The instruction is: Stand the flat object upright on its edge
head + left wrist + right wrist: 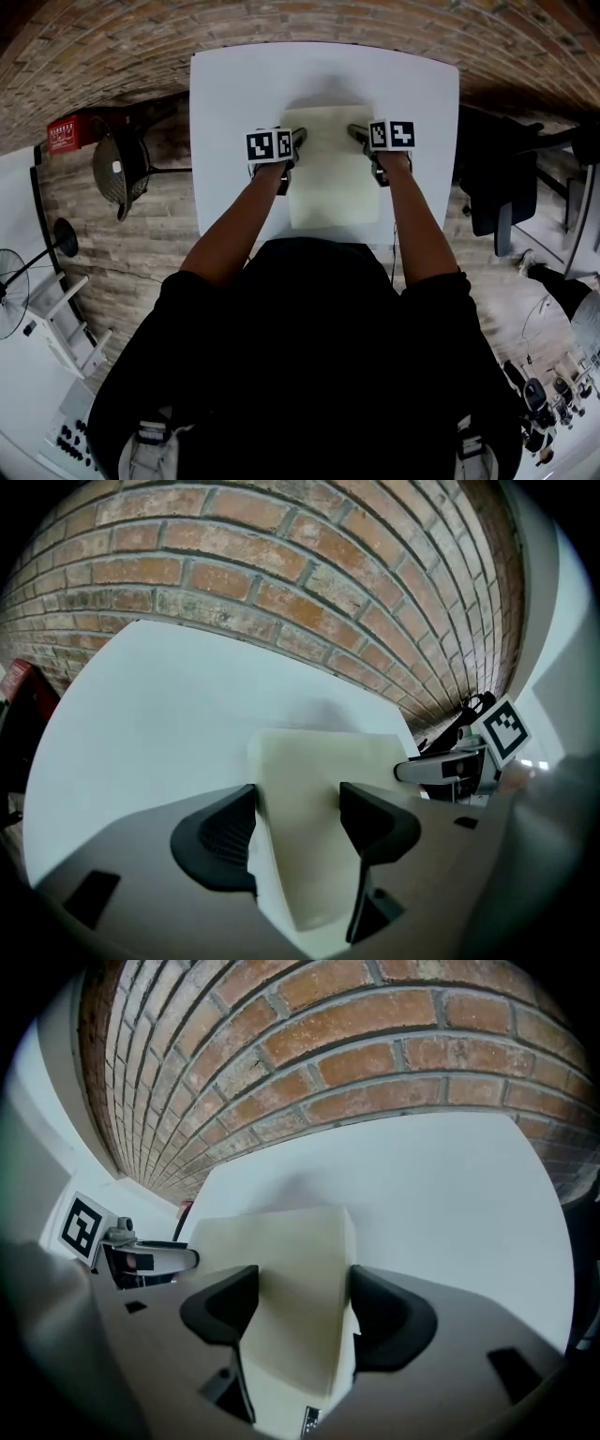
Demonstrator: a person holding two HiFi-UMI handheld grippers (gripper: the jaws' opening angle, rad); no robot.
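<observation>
Board, pale cream, thick-edged and matte, lies flat on the white table. Only the gripper views show the jaws. The left gripper has spread jaws straddling the board's left edge. The right gripper, also spread, straddles its right edge. A brick wall stands beyond.

White table against brick wall, wooden floor
</observation>
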